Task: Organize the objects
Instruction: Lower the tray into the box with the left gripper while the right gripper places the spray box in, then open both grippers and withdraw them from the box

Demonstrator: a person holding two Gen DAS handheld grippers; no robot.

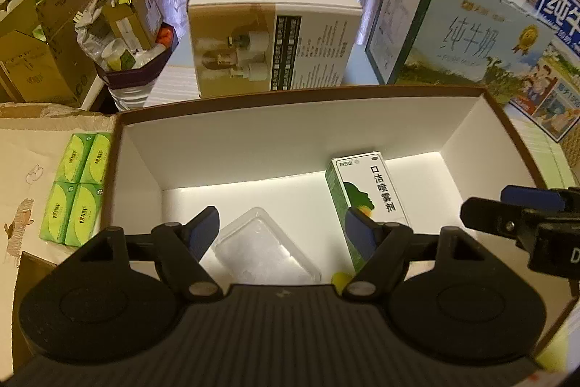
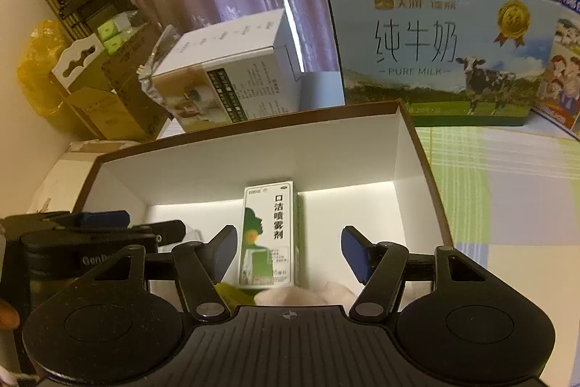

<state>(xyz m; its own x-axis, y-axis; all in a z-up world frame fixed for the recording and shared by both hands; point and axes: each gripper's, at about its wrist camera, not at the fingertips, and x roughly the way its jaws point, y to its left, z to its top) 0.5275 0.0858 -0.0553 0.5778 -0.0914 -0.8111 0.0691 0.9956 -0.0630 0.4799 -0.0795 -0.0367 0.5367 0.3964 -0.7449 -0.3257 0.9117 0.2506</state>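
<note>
Inside the brown-rimmed, white-walled open cardboard box (image 1: 297,136) lie a green-and-white oral spray carton (image 1: 366,194) toward the right and a clear plastic rectangular tray (image 1: 264,249) near the front. Both tongs hover over the box, spread wide and grasping nothing: the left tongs (image 1: 284,229) above the tray, the right tongs (image 2: 290,251) straddling the carton without touching it. A green four-pack of tissues (image 1: 78,187) rests outside, beside the box's left wall.
</note>
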